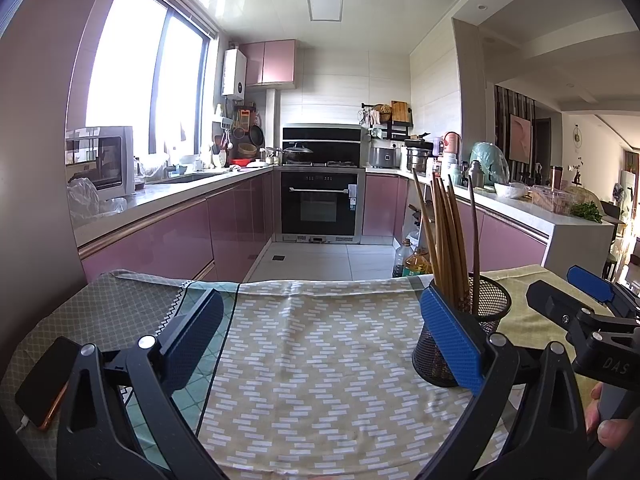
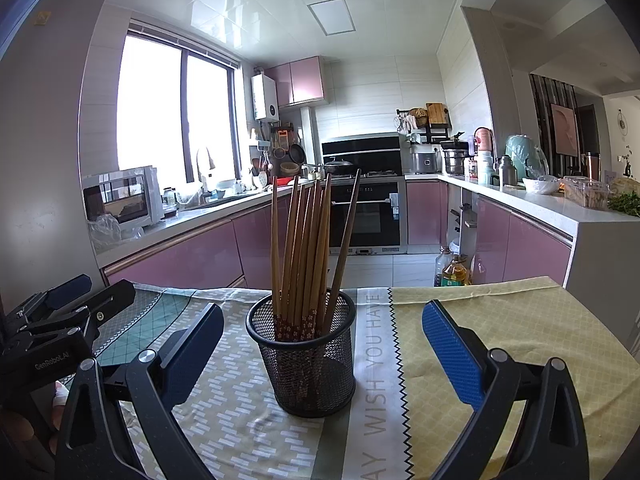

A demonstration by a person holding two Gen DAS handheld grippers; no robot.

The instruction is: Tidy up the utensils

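Chopsticks (image 2: 304, 248) are wood, brown, slim and tapered, roughly ten of them standing on end and fanned out in the mesh cup (image 2: 302, 364). Lower ends carry a dark red band with small pale flowers. One darker stick leans off to the right, apart from the bunch.

The cup is black wire mesh, round, with a solid rolled rim, see-through walls. It stands upright on the tablecloth (image 2: 500, 320), near the table's far edge, on the cloth's white-dash zigzag panel.

My right gripper (image 2: 322, 336): fingers wide apart, nothing held. The cup sits between them, closer to the left pad, touching neither as far as I can tell. Pads are blue, ribbed texture, on black plastic arms with metal pivot pins.

My left gripper (image 1: 322, 322): fingers also wide apart, empty, bare cloth between them. From this view the cup is just behind its right pad; contact unclear.

The cloth is woven fabric in panels: yellow lattice right, teal grid left, grey strip with printed letters, black zigzag trim.

A phone (image 1: 44, 384) in an orange case lies on the cloth at the left edge, cable plugged in
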